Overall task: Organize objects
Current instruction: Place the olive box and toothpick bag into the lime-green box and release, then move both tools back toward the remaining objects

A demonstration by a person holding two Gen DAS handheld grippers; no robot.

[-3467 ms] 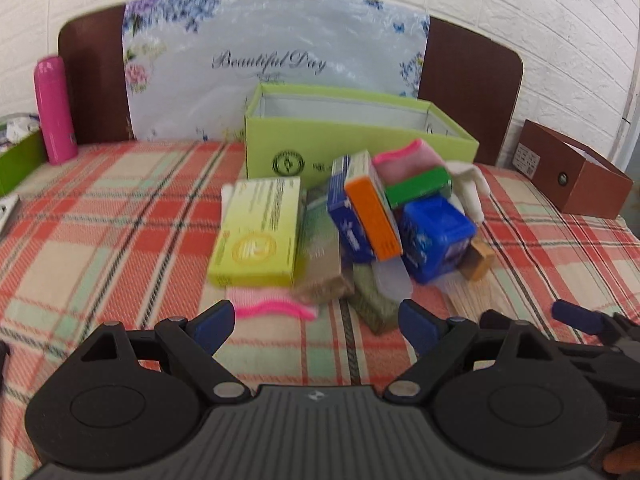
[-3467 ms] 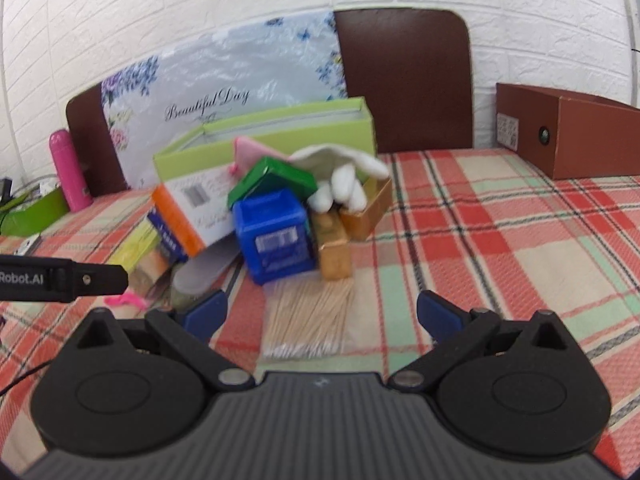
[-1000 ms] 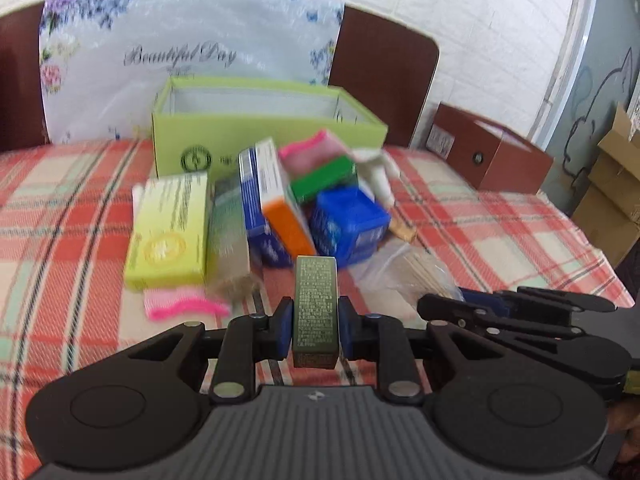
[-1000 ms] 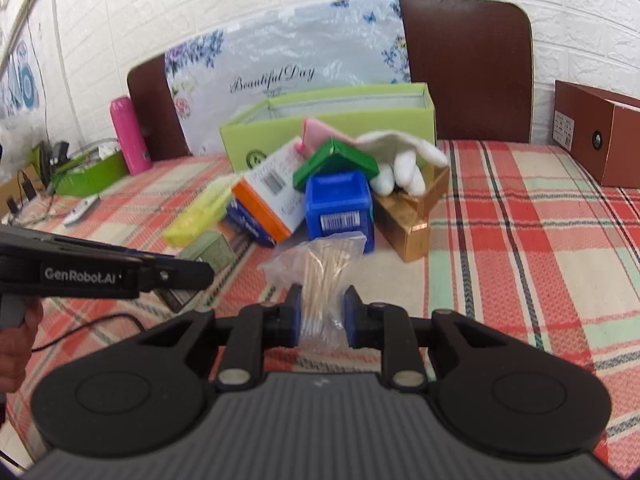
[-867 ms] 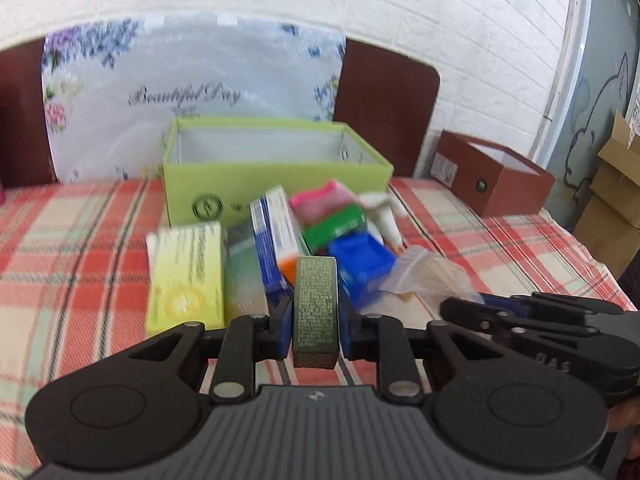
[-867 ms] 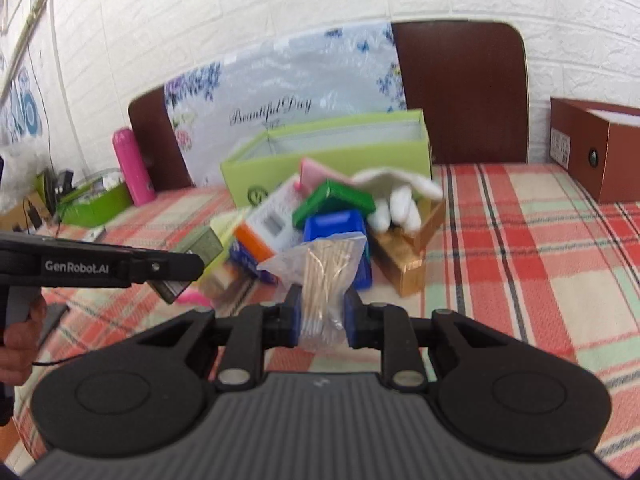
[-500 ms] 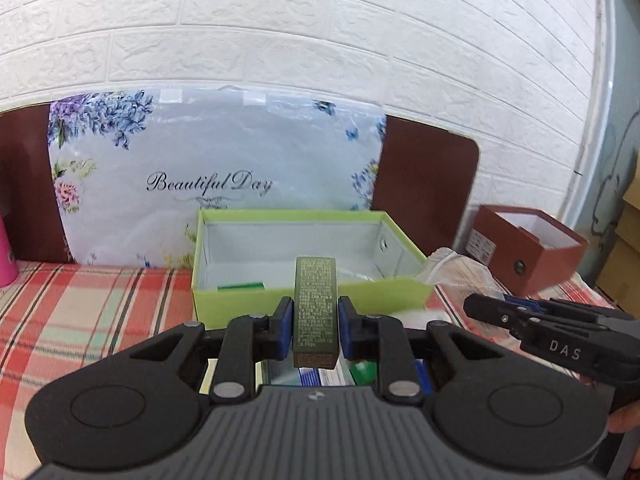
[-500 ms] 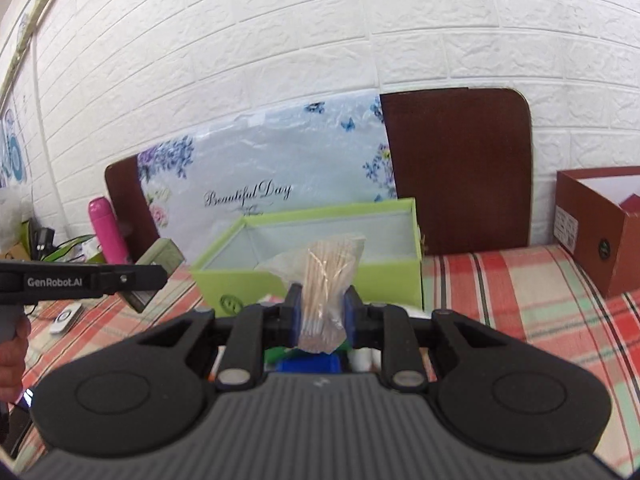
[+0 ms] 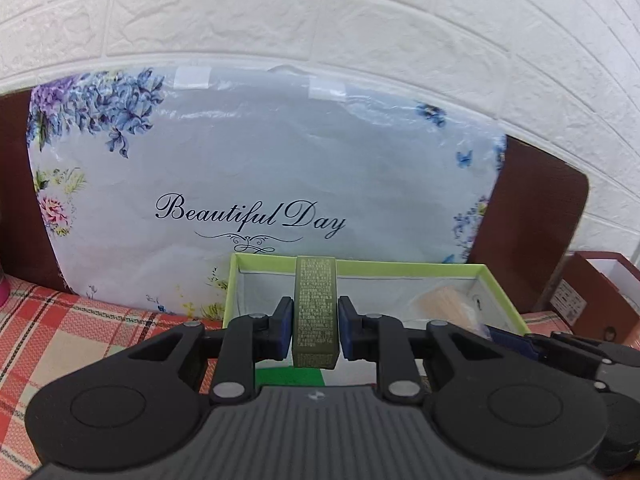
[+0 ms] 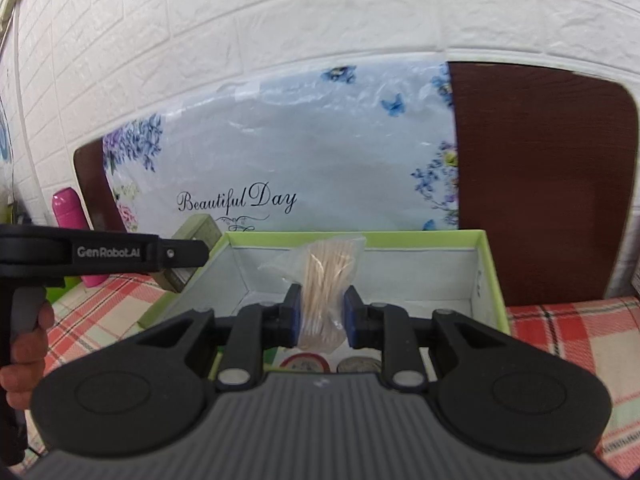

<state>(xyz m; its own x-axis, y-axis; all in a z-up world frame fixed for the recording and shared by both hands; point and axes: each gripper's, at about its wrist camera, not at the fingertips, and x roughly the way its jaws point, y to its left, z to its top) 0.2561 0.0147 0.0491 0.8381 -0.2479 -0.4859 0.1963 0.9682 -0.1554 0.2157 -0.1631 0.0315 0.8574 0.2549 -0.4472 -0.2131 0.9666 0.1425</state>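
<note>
**Two items held over the green box**

White brick wall behind; plaid tablecloth (image 9: pixel 72 332) below. Floral "Beautiful Day" board (image 9: pixel 256 184) stands just behind the green box (image 10: pixel 490 276).
- Left gripper (image 9: pixel 315 326): pads clamped on an upright olive carton (image 9: pixel 315 312), held above the box's near-left part.
- Right gripper (image 10: pixel 322 314): pads pinching a clear bag of toothpicks (image 10: pixel 326 280), held above the box interior.
- Brown box (image 9: pixel 592 300): right, apart.
- Pink bottle (image 10: pixel 74 216): far left.
</note>
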